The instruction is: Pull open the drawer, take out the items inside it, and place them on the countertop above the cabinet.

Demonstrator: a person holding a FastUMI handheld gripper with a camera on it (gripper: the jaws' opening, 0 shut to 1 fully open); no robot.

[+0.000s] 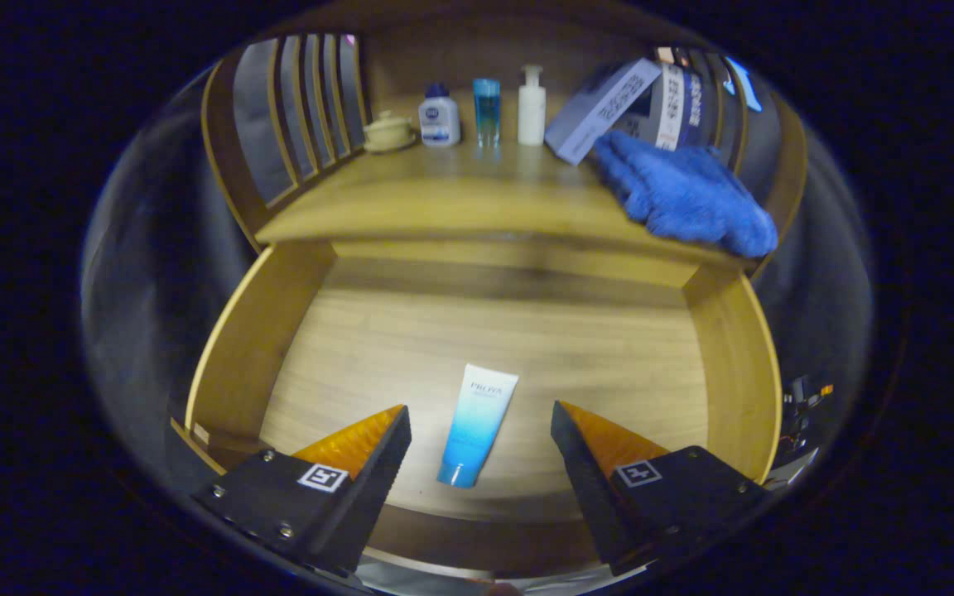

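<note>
Between the spread, empty fingers of the gripper (481, 422), at twelve o'clock, lies the tube (477, 424): probably light, soft, slippery—best pinched mid-body.

Matt wood drawer (245, 348); glossy plastic tube (477, 422); fuzzy cloth (684, 194).

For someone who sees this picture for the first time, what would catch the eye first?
A blue-and-white tube lies alone on the floor of the open drawer, between the open tongs, untouched. On the countertop beyond, a blue towel hangs over the front edge.
</note>
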